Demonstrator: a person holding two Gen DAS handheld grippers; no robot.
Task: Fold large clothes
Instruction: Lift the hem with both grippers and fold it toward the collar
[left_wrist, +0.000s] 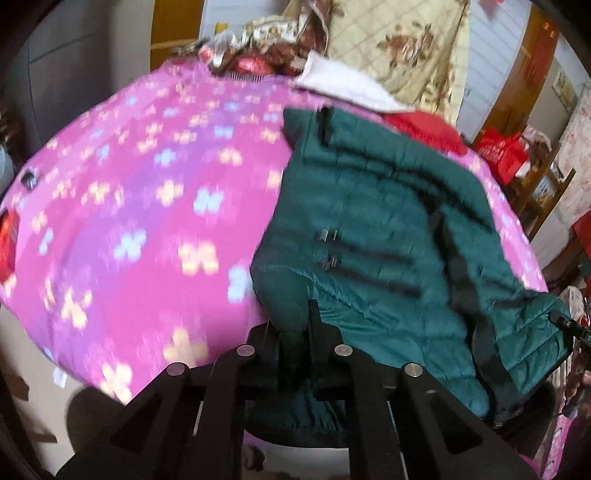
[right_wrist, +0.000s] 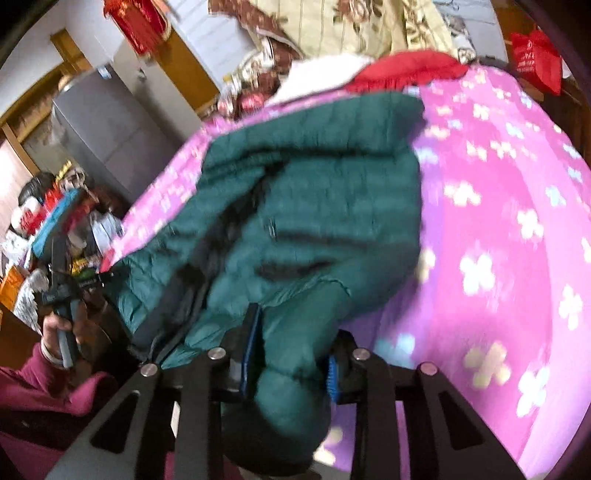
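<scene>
Both grippers clamp the green padded jacket (left_wrist: 384, 221), which lies on the pink flowered bed (left_wrist: 129, 192): left gripper (left_wrist: 295, 332) pinching its near edge, right gripper (right_wrist: 291, 354) closed round a thick bunch. Judged best: lift evenly, keep the edge taut, fold away

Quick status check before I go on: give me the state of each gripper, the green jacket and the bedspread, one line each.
left gripper: shut on the jacket's near edge.
right gripper: shut on a bunched, puffy fold of the jacket.
green jacket: lying rumpled on the bed, near edge pinched by both grippers, picture blurred.
pink flowered bedspread: spread over the bed under the jacket.
</scene>
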